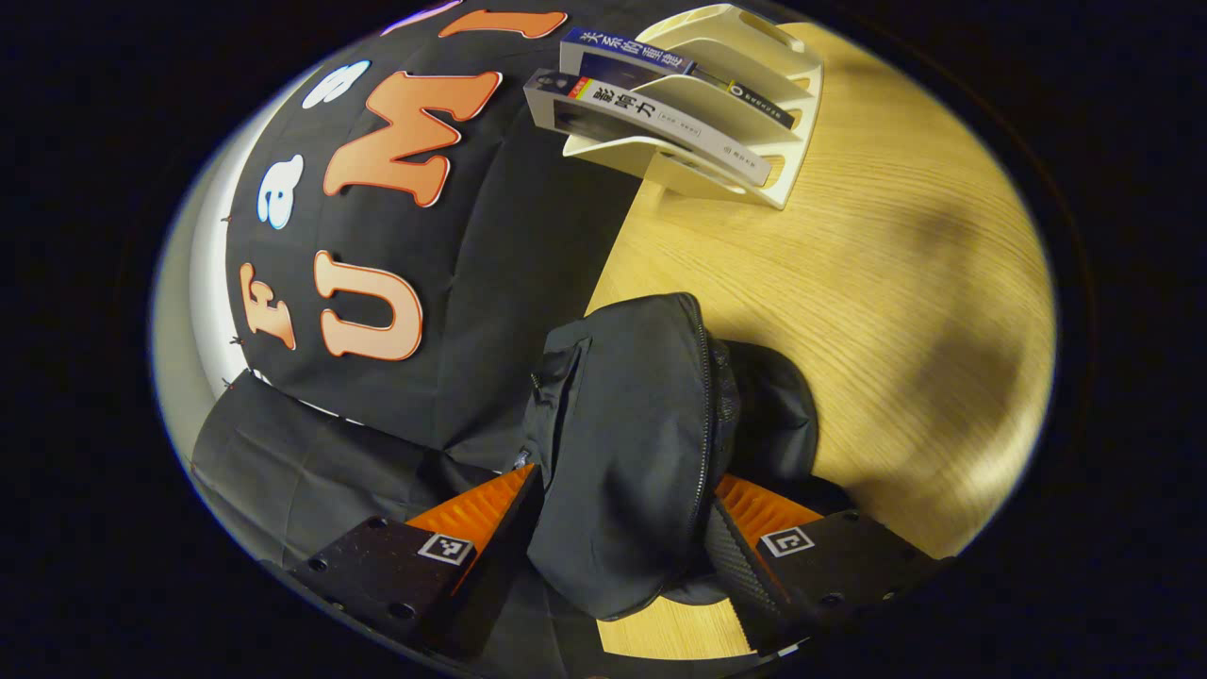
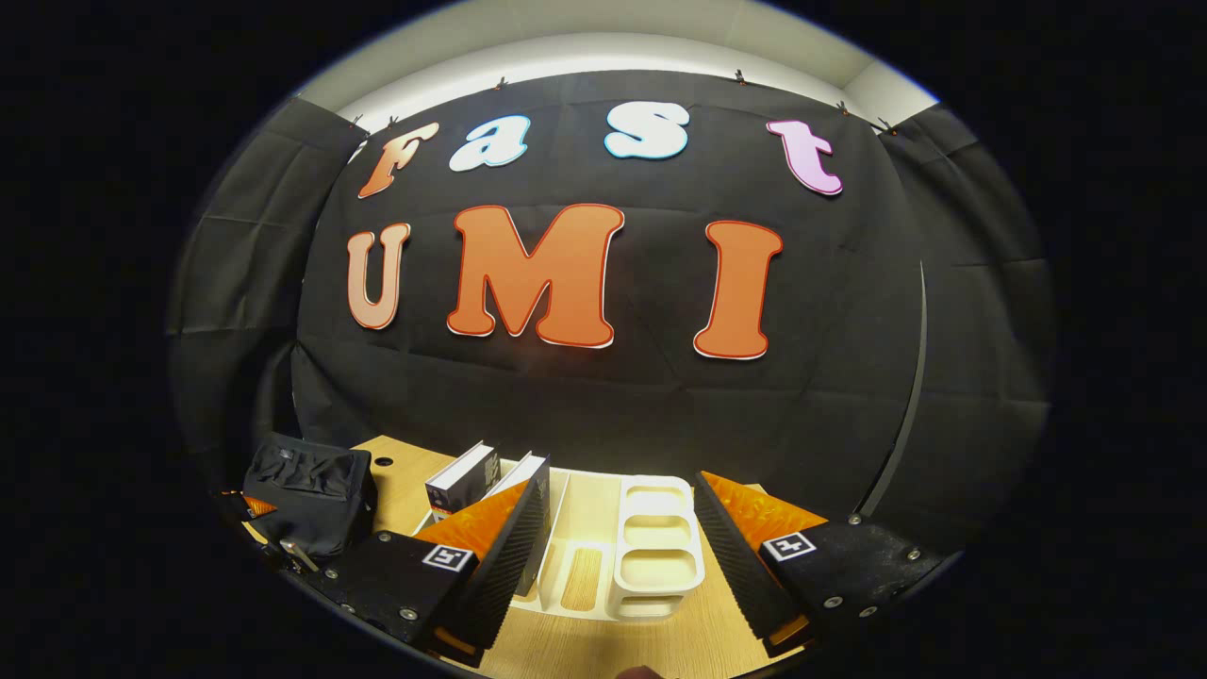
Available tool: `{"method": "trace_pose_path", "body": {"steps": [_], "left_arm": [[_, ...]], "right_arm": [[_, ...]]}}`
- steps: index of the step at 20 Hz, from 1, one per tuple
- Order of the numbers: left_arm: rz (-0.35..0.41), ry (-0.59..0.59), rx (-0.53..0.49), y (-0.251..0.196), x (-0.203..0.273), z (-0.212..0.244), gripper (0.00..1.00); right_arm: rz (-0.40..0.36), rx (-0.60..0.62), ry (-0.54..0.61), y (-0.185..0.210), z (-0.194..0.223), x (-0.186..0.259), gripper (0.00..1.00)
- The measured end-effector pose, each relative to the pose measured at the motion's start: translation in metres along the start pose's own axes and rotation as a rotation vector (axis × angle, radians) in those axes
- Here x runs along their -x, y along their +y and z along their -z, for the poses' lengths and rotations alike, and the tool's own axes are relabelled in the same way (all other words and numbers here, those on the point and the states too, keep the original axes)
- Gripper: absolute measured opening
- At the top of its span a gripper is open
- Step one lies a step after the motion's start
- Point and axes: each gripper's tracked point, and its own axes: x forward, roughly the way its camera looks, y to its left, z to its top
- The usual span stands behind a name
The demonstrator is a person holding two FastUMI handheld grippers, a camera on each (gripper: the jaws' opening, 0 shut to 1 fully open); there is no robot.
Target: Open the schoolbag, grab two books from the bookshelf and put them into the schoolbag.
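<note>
While the left gripper (image 1: 618,538) sits clenched on the soft, limp schoolbag (image 1: 632,443) on the worktop (image 1: 849,283), the right gripper (image 2: 613,556) hangs released near the bookshelf (image 2: 655,547); two stiff books (image 2: 490,481) stand there; grasp their spines.

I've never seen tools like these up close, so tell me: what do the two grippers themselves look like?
Both look alike. The left gripper and right gripper each have two wedge-shaped fingers with ribbed inner faces, mounted on speckled black blocks fastened with small screws. Each block carries a small square black-and-white marker tag. No cables or sleeves are visible.
</note>
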Motion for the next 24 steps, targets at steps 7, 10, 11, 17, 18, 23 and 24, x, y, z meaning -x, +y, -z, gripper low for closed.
{"method": "trace_pose_path", "body": {"steps": [7, 10, 11, 17, 18, 23, 24], "left_arm": [[0.062, -0.023, 0.012, -0.001, -0.005, -0.009, 0.38], [0.140, 0.000, 0.021, 0.009, -0.006, -0.011, 0.10], [0.168, -0.001, 0.035, 0.014, -0.004, -0.013, 0.08], [0.312, -0.007, 0.120, 0.068, -0.006, -0.020, 0.06], [0.333, -0.016, 0.138, 0.078, -0.008, -0.024, 0.06], [0.506, -0.075, 0.176, 0.114, -0.021, -0.029, 0.06], [0.549, -0.094, 0.166, 0.119, -0.024, -0.030, 0.06]], "right_arm": [[0.000, 0.008, 0.018, -0.002, 0.006, -0.003, 0.95], [-0.015, 0.003, 0.039, 0.000, 0.010, -0.007, 0.95], [-0.032, -0.004, 0.046, 0.003, 0.011, -0.008, 0.95], [-0.140, 0.015, 0.119, 0.026, 0.012, -0.018, 0.95], [-0.155, 0.022, 0.139, 0.031, 0.014, -0.018, 0.95], [-0.175, 0.022, 0.221, 0.083, 0.013, -0.028, 0.95], [-0.162, 0.018, 0.245, 0.092, 0.015, -0.030, 0.95]]}}
